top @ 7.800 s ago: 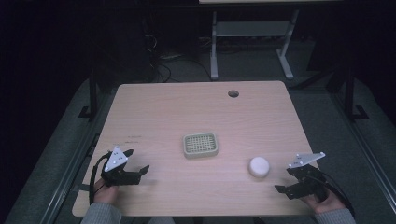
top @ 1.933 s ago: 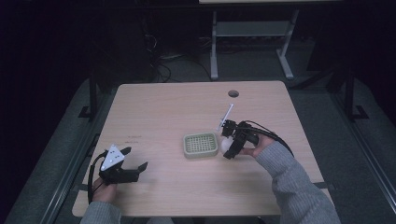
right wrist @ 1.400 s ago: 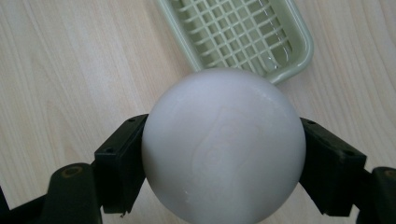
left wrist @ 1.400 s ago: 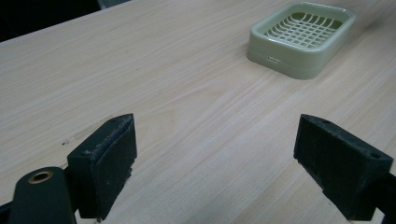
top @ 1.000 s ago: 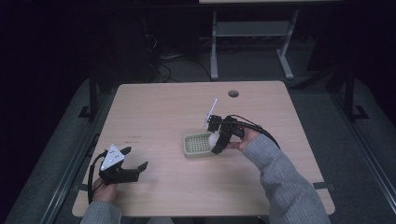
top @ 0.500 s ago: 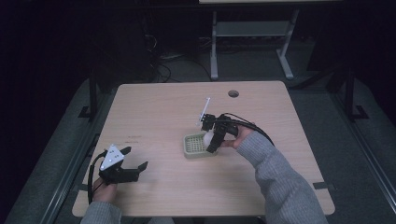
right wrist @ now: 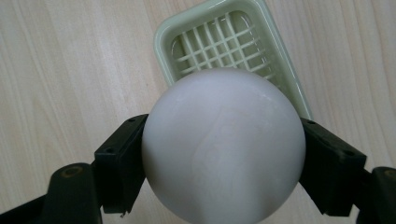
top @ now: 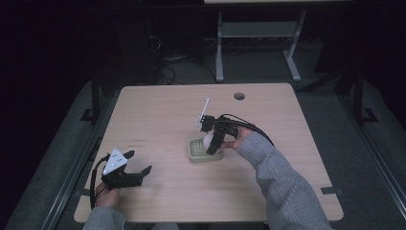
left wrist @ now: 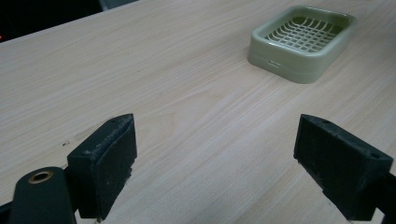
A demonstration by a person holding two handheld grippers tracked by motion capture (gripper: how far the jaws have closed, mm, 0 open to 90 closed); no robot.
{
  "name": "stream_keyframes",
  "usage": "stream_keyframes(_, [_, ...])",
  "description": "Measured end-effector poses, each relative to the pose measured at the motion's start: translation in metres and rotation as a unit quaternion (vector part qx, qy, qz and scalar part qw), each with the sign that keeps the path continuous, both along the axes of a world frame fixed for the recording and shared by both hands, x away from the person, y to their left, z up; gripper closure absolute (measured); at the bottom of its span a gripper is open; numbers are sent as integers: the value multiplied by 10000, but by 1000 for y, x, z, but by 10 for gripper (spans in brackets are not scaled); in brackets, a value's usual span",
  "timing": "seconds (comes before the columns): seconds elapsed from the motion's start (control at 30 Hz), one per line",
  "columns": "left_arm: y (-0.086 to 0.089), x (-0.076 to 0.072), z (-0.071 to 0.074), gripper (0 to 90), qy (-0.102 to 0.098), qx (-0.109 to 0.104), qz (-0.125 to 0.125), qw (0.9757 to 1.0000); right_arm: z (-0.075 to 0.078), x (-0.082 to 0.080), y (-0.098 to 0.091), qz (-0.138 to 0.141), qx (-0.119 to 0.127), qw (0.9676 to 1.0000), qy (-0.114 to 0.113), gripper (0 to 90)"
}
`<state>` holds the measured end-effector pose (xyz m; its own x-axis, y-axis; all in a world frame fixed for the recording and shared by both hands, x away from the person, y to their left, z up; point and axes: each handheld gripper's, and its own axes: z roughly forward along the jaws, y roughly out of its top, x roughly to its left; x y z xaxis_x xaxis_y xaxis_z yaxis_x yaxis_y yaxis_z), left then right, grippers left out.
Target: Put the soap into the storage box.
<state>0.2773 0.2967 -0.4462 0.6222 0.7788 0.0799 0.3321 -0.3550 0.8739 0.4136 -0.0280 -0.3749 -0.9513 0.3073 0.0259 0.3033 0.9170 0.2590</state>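
Your right gripper clenched on white ball, jaws pinching its 2 sides, ball hanging right above green tray near counter middle. Held high, likely to clear tray rim before lowering in. Your left gripper parked at near-left edge, jaws spread, grasping nothing, out of way.

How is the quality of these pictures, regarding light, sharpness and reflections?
High view: the surroundings are very dark, the table evenly lit, the right gripper small and slightly soft. Left gripper view: the green tray and the wood grain are sharp, while the near jaws look softer. Right gripper view: the white ball is close, with soft highlights; the tray rim shines a little.
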Motion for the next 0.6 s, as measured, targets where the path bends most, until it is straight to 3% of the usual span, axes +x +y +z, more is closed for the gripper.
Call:
stream_keyframes(0.27, [3, -1, 1, 128, 14, 3, 6, 10000, 2, 6, 12, 55, 50, 10000, -46, 235])
stream_keyframes(0.6, [2, -2, 1, 128, 7, 18, -35, 10000, -9, 9, 23, 59, -5, 10000, -40, 236])
